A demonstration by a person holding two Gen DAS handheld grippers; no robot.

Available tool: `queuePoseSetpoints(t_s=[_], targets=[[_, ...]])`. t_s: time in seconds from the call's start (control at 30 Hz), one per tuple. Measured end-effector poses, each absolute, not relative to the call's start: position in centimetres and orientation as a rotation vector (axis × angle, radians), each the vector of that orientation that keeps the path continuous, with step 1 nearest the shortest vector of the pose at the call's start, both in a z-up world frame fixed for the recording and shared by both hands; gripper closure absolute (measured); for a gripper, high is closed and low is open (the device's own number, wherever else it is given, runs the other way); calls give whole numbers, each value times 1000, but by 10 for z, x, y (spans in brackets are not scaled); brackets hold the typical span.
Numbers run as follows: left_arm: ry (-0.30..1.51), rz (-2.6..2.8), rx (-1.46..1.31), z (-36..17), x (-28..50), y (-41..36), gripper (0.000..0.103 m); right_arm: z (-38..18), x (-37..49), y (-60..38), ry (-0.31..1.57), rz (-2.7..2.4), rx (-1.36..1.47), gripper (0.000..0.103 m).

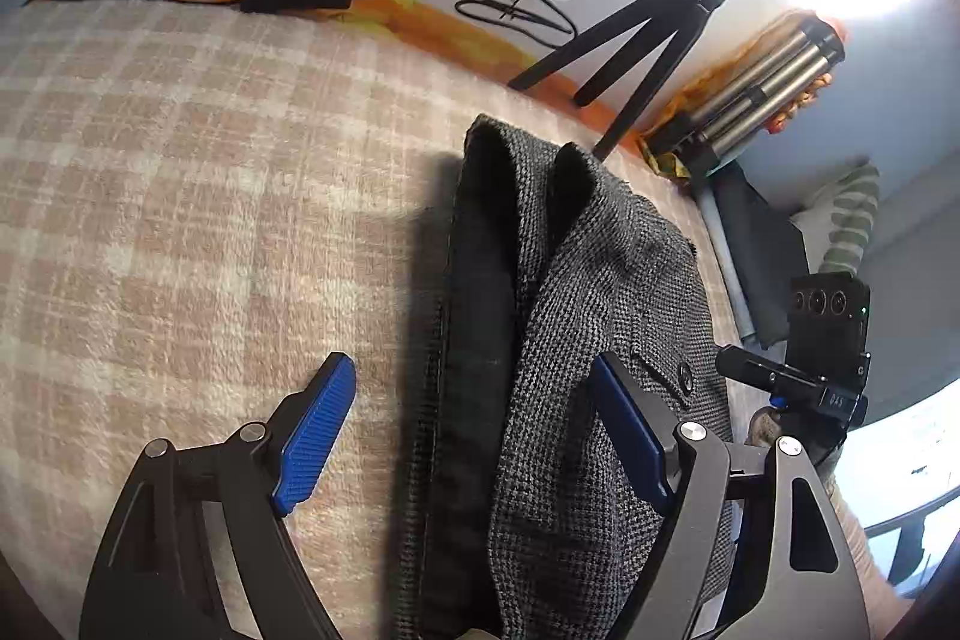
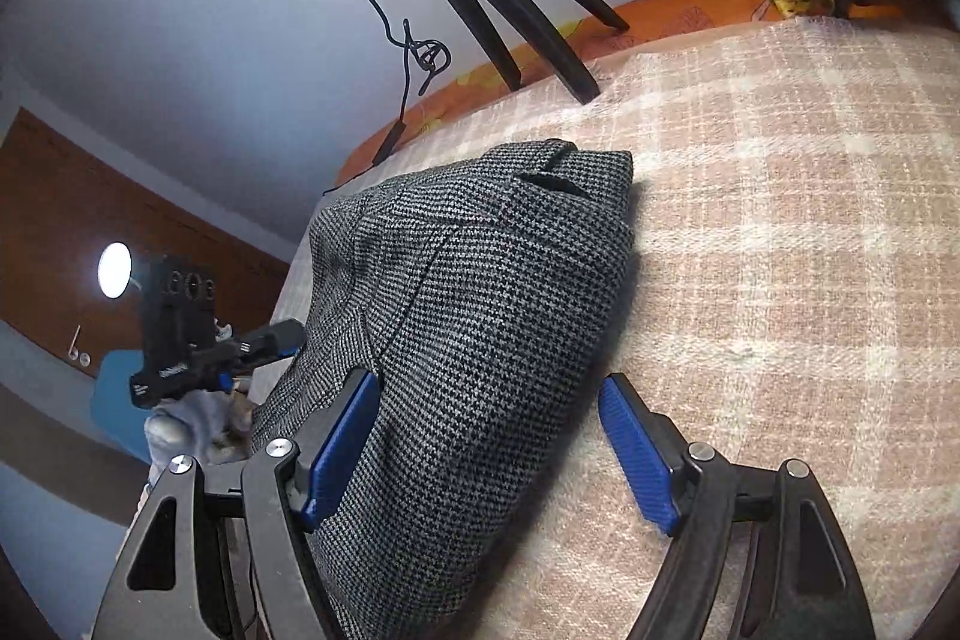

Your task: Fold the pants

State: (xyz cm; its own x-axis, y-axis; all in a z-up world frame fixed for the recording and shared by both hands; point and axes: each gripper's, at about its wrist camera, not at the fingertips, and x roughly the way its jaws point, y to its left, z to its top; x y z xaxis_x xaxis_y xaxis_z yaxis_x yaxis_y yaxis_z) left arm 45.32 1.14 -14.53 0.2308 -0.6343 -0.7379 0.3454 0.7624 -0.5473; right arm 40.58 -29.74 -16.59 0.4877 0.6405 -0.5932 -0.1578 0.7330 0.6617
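Bed, plaid blanket (image 1: 180, 196): carries all items. Pants (image 2: 480, 316), grey houndstooth: folded bundle lying on the blanket. Left tongs (image 1: 474, 430): spread wide, straddling the pants' edge, gripping nothing. Right tongs (image 2: 492, 442): spread wide, left pad (image 2: 342, 454) against the fabric, gripping nothing.

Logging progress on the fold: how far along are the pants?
The grey houndstooth pants already lie doubled into a compact bundle on the plaid blanket. Both tongs, left and right, are open around its edges, gripping nothing. Perhaps only tidying remains.
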Motion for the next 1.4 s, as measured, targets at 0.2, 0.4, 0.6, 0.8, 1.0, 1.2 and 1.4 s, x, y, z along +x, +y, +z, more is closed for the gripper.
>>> queuePoseSetpoints(t_s=[0.2,0.4,0.6,0.8,1.0,1.2,1.4], targets=[[1160,-713,-296,-147,459,4,22,-170,409,-297,931,551,619,26],[1112,-715,-237,-148,463,-25,38,-170,411,-279,910,560,597,34],[1087,-697,-255,-144,459,-20,71,-171,412,-288,915,526,639,70],[1031,-669,-235,-127,446,-21,82,-150,401,-279,873,493,550,81],[952,-670,-220,-95,425,-25,84,-107,379,-271,801,511,430,85],[868,-694,-223,-61,403,-32,85,-68,354,-277,724,508,366,86],[811,-747,-198,-35,385,-64,85,-27,321,-300,655,477,301,86]])
